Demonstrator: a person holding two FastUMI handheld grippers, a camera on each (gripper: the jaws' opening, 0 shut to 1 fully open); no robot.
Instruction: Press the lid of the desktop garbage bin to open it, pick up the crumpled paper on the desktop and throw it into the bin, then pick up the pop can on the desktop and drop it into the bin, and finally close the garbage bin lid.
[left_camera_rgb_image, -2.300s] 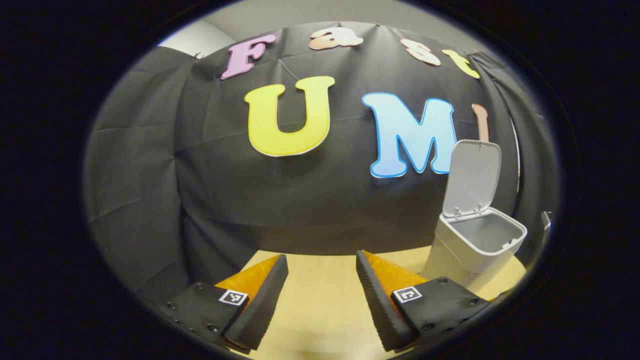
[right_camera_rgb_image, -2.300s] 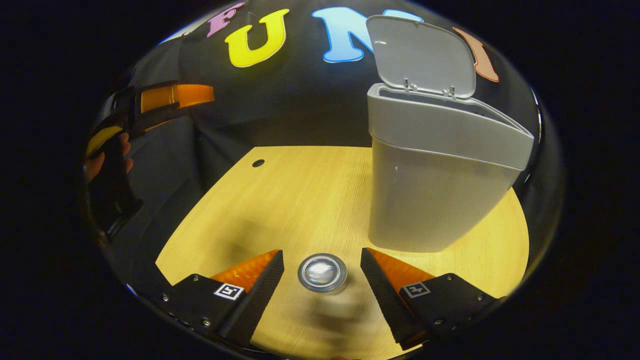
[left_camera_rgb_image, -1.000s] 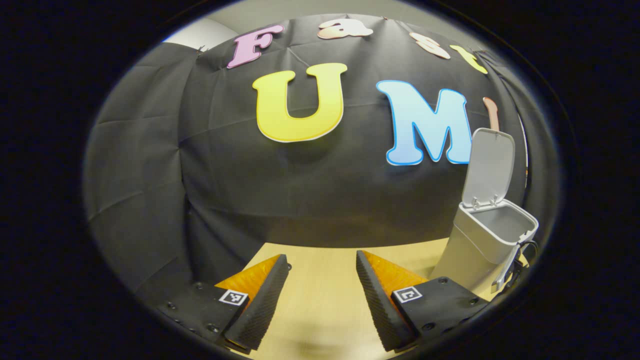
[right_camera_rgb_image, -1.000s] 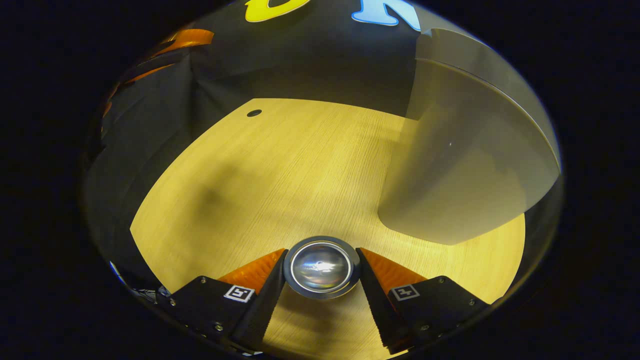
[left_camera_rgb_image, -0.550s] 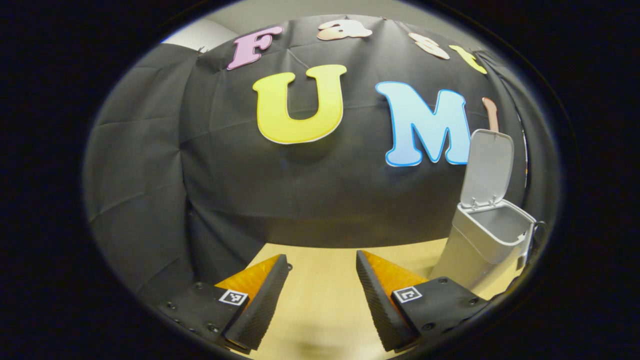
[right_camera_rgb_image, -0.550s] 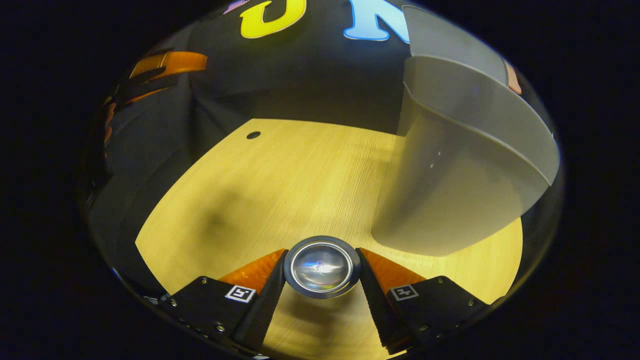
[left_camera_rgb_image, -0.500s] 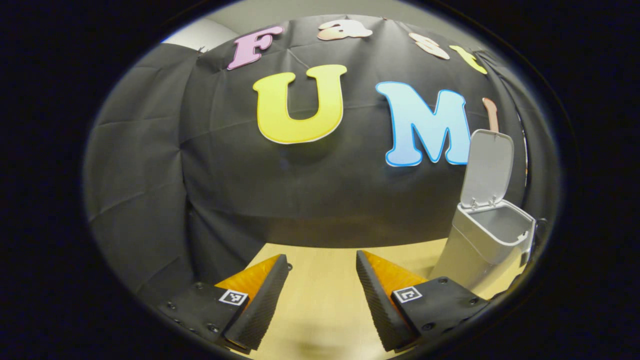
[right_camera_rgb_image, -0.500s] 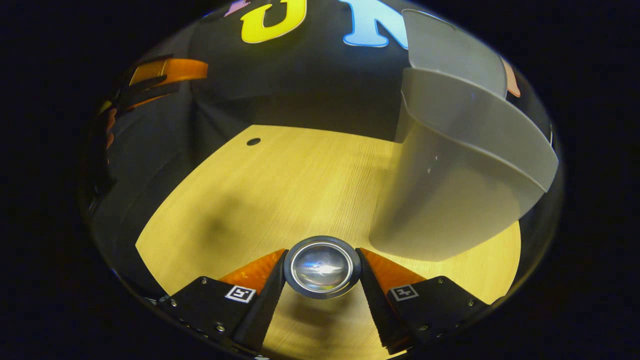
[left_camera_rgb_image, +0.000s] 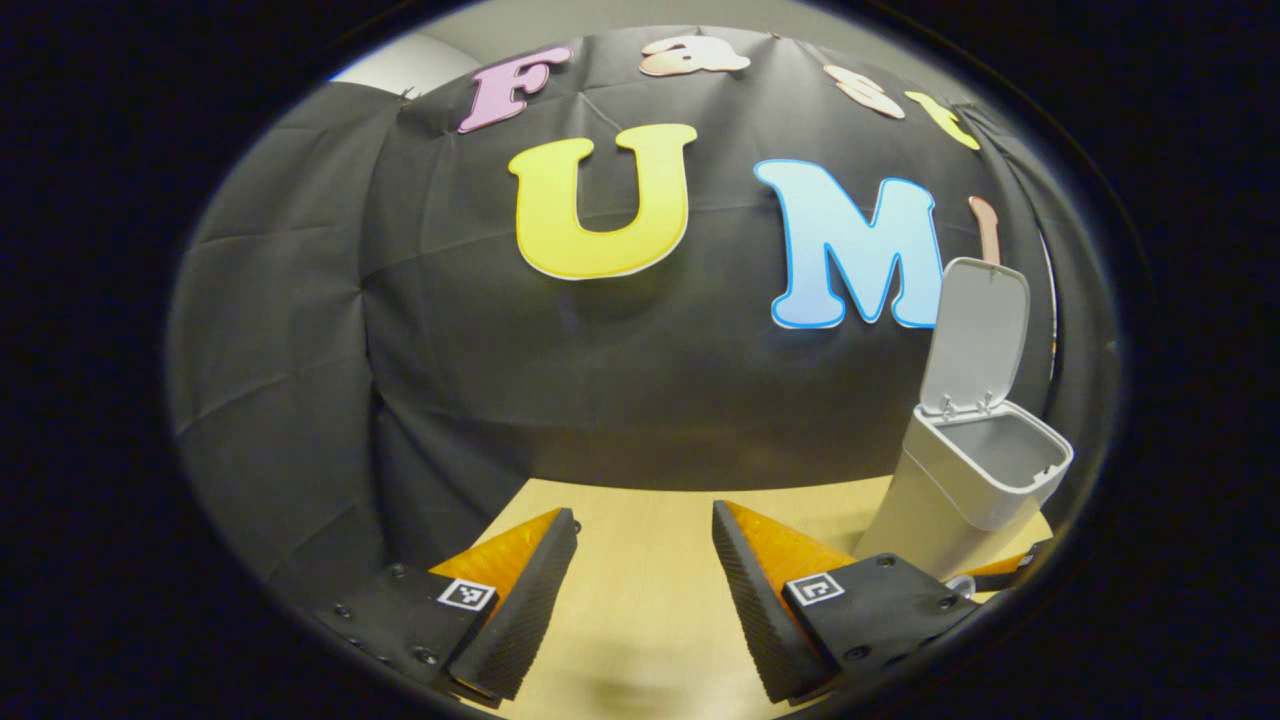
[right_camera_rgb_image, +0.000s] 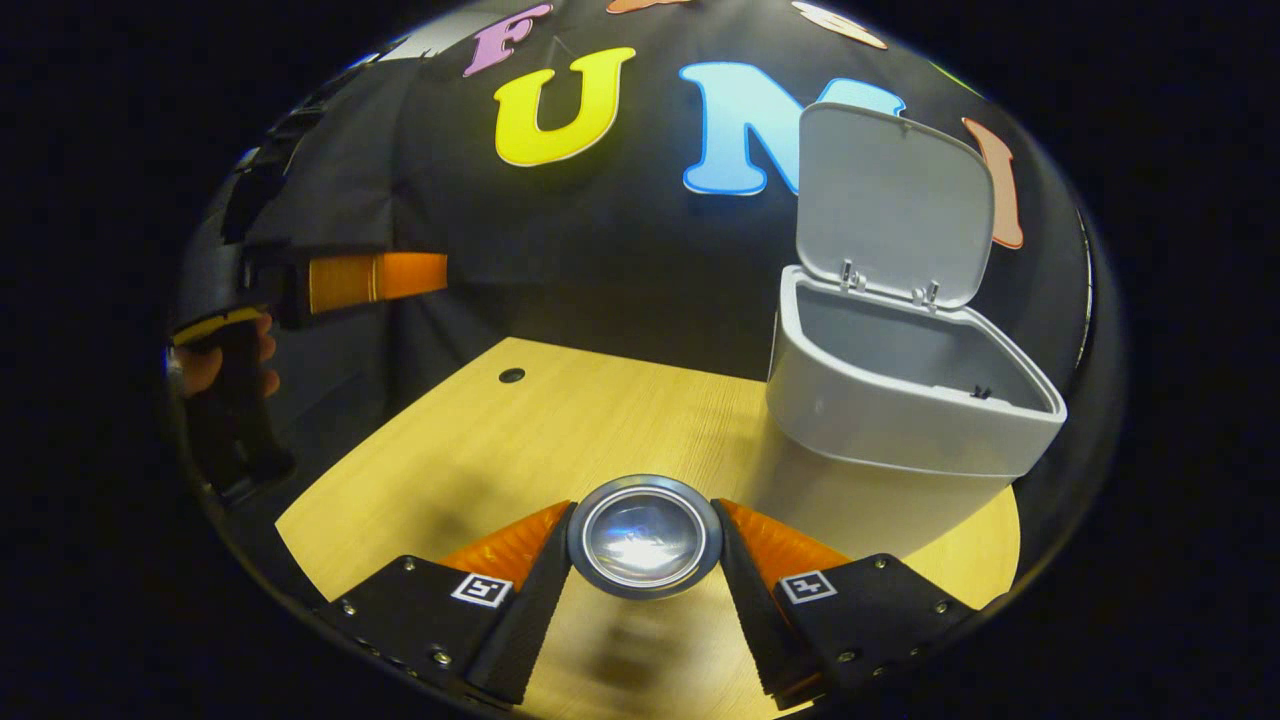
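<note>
Two steps look finished from here: the garbage bin (right_camera_rgb_image: 900, 420) stands with its lid (right_camera_rgb_image: 890, 205) swung up, and you see no crumpled paper on the tabletop (right_camera_rgb_image: 560, 430), so it is probably already inside, though the bin's depths are hidden. You are on the can step. Your right claw (right_camera_rgb_image: 643, 545) is clamped on the pop can (right_camera_rgb_image: 643, 535), both fingers pressing its sides, its shiny end facing the camera. In the right gripper view the can appears lifted off the tabletop, judging by the blurred shadow beneath it, and the bin's open mouth lies at about 2 o'clock from it, near but not yet under it.

Your left claw (left_camera_rgb_image: 640, 590) hangs with its fingers apart, holding nothing, over the tabletop's left part; in the left gripper view the bin sits at 3 o'clock.

Next, carry the can up and over toward 2 o'clock until it clears the near rim and hangs above the opening, keeping short of the raised lid behind. Only then spread the fingers. Releasing early would likely bounce the can off the rim. The lid remains to be closed afterwards.
</note>
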